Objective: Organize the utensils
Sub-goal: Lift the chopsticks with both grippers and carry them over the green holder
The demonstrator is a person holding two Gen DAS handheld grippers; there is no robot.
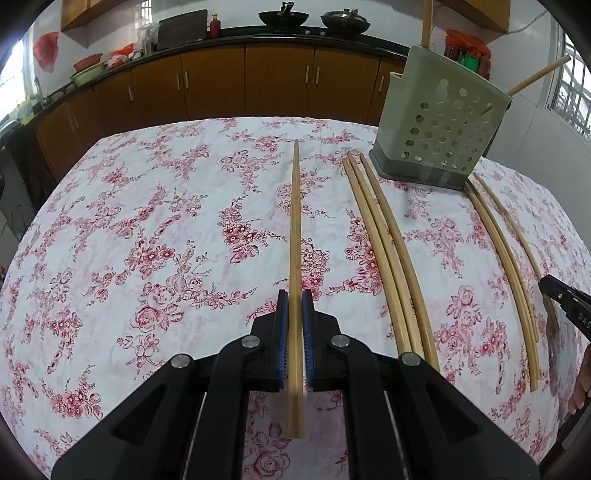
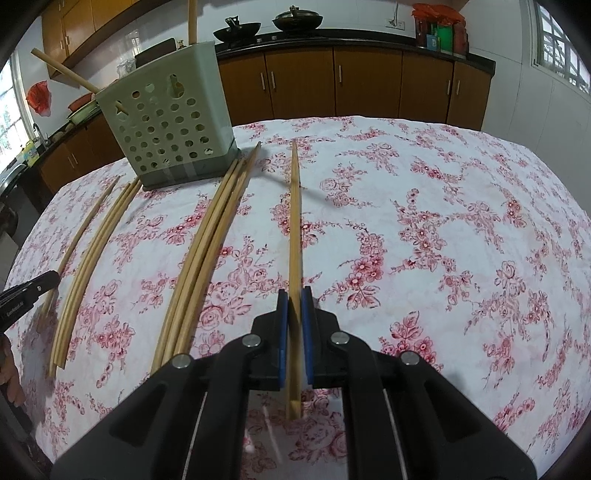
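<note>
My left gripper point(image 1: 295, 302) is shut on a long wooden chopstick point(image 1: 295, 221) that points away over the floral tablecloth point(image 1: 147, 221). My right gripper point(image 2: 294, 299) is shut on another chopstick point(image 2: 294, 221) in the same way. A pale green perforated utensil holder point(image 1: 439, 125) point(image 2: 166, 122) stands at the far side between the two, with two chopsticks point(image 2: 192, 18) upright in it. Two bundles of loose chopsticks point(image 1: 384, 258) point(image 1: 506, 258) lie side by side on the cloth between the grippers. The right gripper point(image 1: 554, 291) shows at the right edge and the left gripper point(image 2: 44, 282) at the left edge.
The table's far edge faces brown kitchen cabinets point(image 1: 277, 81) under a dark counter with two woks point(image 1: 284, 16). A person's hand point(image 1: 581, 376) shows at the frame's edge. Windows sit on both side walls.
</note>
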